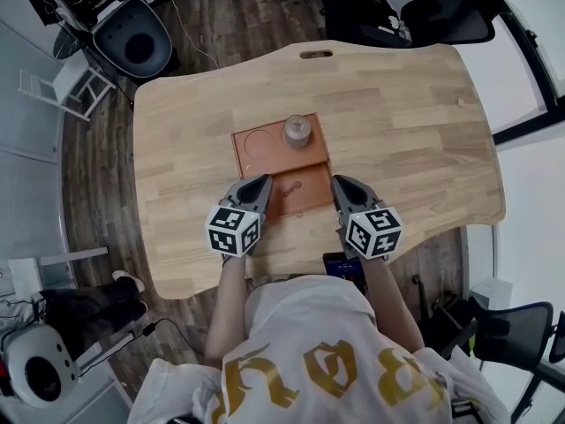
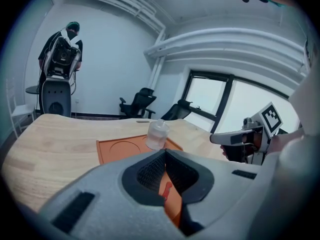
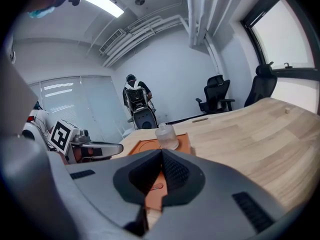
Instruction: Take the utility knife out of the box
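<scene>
An orange box (image 1: 265,153) lies open on the wooden table (image 1: 397,122). Its far half has a round recess and a small clear bottle (image 1: 297,131). The near half holds a small orange utility knife (image 1: 294,186), lying flat. My left gripper (image 1: 265,182) hovers over the box's near-left corner, jaws shut and empty. My right gripper (image 1: 338,184) is just off the near-right corner, also shut and empty. In the left gripper view the knife (image 2: 167,189) shows below the closed tips (image 2: 165,153). The right gripper view shows the knife (image 3: 158,186) under its closed tips (image 3: 161,152).
A dark device (image 1: 344,268) sits at the table's near edge by the person's torso. Office chairs (image 1: 132,38) stand on the floor beyond the far-left corner, and another chair (image 1: 446,11) beyond the far right. A slot (image 1: 316,54) is cut in the far table edge.
</scene>
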`<state>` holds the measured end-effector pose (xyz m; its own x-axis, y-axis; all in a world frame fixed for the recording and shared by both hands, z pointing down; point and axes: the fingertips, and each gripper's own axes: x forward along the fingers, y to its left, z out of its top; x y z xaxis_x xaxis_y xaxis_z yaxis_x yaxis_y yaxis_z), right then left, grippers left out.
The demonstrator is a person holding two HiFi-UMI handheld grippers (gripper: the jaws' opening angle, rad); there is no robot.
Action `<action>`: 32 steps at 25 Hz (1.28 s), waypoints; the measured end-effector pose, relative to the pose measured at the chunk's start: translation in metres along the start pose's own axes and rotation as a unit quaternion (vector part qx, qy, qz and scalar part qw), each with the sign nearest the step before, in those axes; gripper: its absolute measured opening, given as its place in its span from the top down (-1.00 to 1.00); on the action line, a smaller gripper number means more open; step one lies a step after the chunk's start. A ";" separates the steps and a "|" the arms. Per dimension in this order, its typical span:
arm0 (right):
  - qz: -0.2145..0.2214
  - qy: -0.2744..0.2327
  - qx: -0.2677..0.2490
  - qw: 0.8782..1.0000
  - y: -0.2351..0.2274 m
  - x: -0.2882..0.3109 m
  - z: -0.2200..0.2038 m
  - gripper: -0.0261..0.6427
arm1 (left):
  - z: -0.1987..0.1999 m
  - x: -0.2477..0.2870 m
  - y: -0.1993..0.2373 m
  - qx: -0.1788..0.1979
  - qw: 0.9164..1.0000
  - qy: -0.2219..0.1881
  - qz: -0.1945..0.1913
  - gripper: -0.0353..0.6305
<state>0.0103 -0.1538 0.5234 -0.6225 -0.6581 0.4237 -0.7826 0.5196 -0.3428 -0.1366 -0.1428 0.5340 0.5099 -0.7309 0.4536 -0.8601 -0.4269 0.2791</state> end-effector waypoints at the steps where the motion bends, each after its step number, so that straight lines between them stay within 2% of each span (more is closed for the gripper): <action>1: 0.000 0.002 0.001 1.000 -0.001 0.001 -0.001 0.89 | -0.003 0.002 -0.001 0.007 1.000 0.009 -0.002 0.86; 5: 0.004 0.011 0.008 1.000 -0.004 0.007 -0.008 0.89 | -0.020 0.012 -0.005 0.031 0.998 0.051 -0.015 0.86; 20: 0.003 0.034 0.035 0.999 -0.029 0.022 -0.021 0.89 | -0.065 0.051 -0.013 0.036 0.983 0.170 -0.055 0.86; 26: -0.003 0.035 0.046 0.998 -0.039 0.028 -0.023 0.89 | -0.082 0.065 -0.015 0.058 0.972 0.218 -0.060 0.86; 32: -0.008 0.039 0.057 0.998 -0.045 0.032 -0.027 0.89 | -0.103 0.077 -0.017 0.095 0.954 0.275 -0.066 0.86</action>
<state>0.0250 -0.1833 0.5749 -0.6125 -0.6182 0.4926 -0.7891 0.4417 -0.4269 -0.0814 -0.1373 0.6513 0.4974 -0.2964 0.8153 -0.7473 -0.6237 0.2292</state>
